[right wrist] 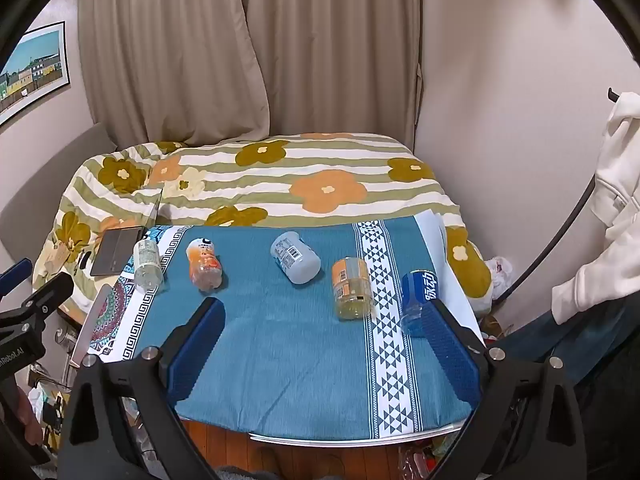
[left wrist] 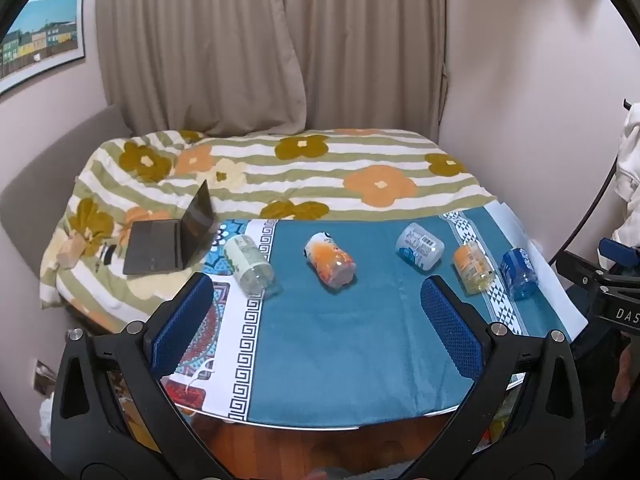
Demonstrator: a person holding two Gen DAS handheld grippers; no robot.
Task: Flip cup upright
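Lying on their sides in a row across the table (left wrist: 340,360): five cups. Left to right: green-labelled cup (left wrist: 250,268), orange cup (left wrist: 330,264), white cup (left wrist: 419,253), yellow-orange cup (left wrist: 473,267), blue cup (left wrist: 518,274). Left claw (left wrist: 318,320) hangs over the near table edge, aimed level at the row, jaws spread wide, holding nothing. Right claw (right wrist: 324,336) likewise wide apart and empty, its right finger just beside the blue cup (right wrist: 418,300). Laptop (left wrist: 168,240) sits open on the flowered bed (left wrist: 360,176) behind.
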